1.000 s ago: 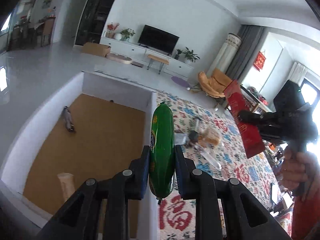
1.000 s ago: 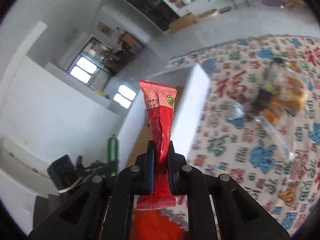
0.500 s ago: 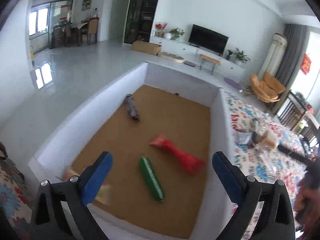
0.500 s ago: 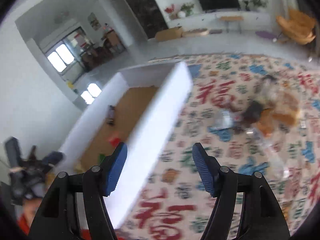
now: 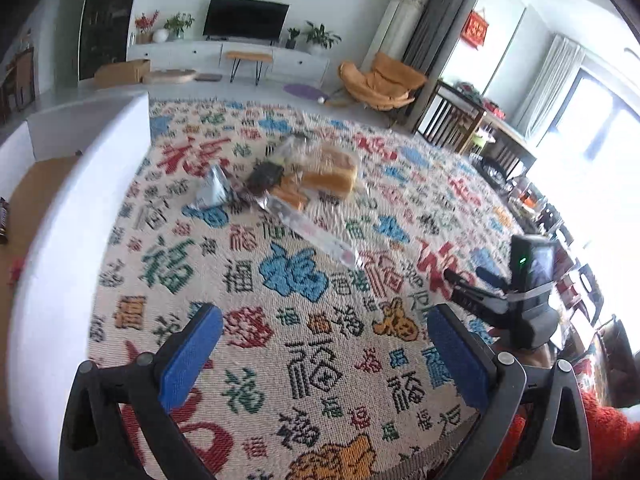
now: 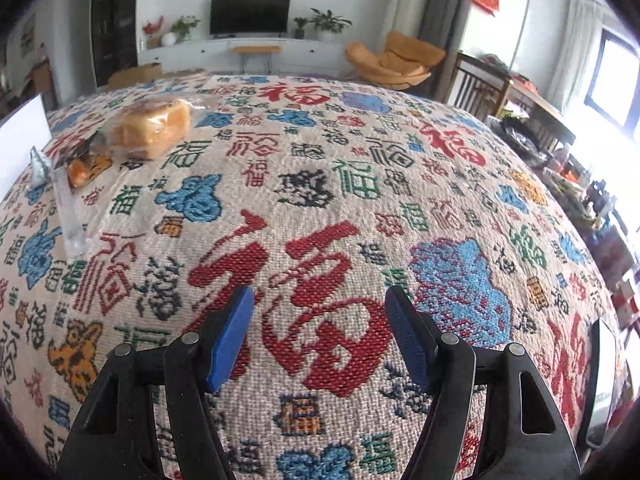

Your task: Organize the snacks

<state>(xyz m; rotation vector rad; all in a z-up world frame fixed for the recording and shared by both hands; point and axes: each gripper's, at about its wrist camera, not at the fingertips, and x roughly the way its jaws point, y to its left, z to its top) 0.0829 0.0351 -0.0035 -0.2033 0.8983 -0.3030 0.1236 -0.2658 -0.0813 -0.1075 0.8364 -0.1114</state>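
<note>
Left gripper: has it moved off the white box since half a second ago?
Yes. The left gripper, jaws open and empty, has swung right: the white box it hung over now sits at the left edge, and patterned cloth lies beneath it.

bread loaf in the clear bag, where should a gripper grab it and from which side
Grip the bread loaf across its short width at mid-body, coming down from above. It lies flat on the patterned cloth with smaller packets crowding its left end, so the top and the right side look clearest. The open left gripper seems wide enough.

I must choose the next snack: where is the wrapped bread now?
The wrapped bread lies on the patterned cloth, upper centre in the left wrist view, right of the white box.
</note>
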